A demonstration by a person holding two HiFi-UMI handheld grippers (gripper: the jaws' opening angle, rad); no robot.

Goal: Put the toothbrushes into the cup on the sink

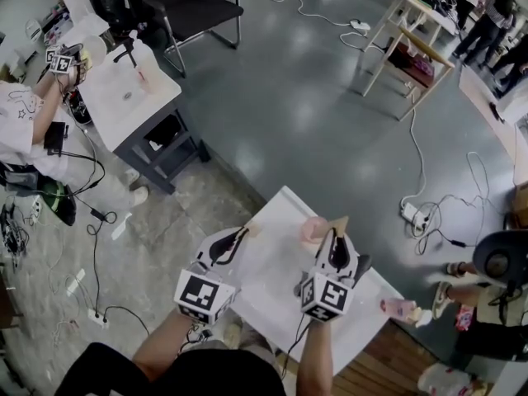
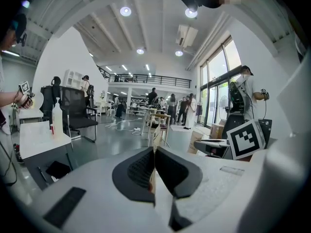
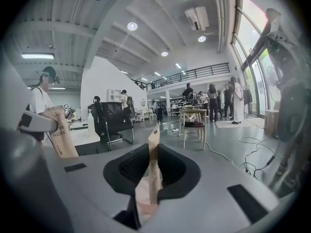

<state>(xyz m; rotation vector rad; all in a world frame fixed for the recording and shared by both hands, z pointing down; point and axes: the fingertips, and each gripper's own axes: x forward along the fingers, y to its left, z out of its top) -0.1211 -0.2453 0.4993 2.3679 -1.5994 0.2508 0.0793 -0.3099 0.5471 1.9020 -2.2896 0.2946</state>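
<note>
In the head view both grippers hang over the white sink top (image 1: 272, 291). My left gripper (image 1: 240, 236) is shut on a thin brown toothbrush packet (image 1: 252, 228), which the left gripper view shows edge-on (image 2: 156, 141) between the black pads. My right gripper (image 1: 334, 238) is shut on a second brown toothbrush packet (image 1: 339, 221), standing upright between its jaws (image 3: 153, 154). A pink cup (image 1: 312, 229) sits on the sink top just left of the right gripper's tip. The right gripper view also catches the left gripper's packet (image 3: 62, 139) at the far left.
A pink bottle (image 1: 400, 308) lies near the sink top's right edge. Behind stand a second white table (image 1: 128, 97) with another person's gripper (image 1: 59, 60), a black chair (image 1: 194, 11) and a wooden stand (image 1: 408, 52). Cables (image 1: 425, 196) trail across the floor.
</note>
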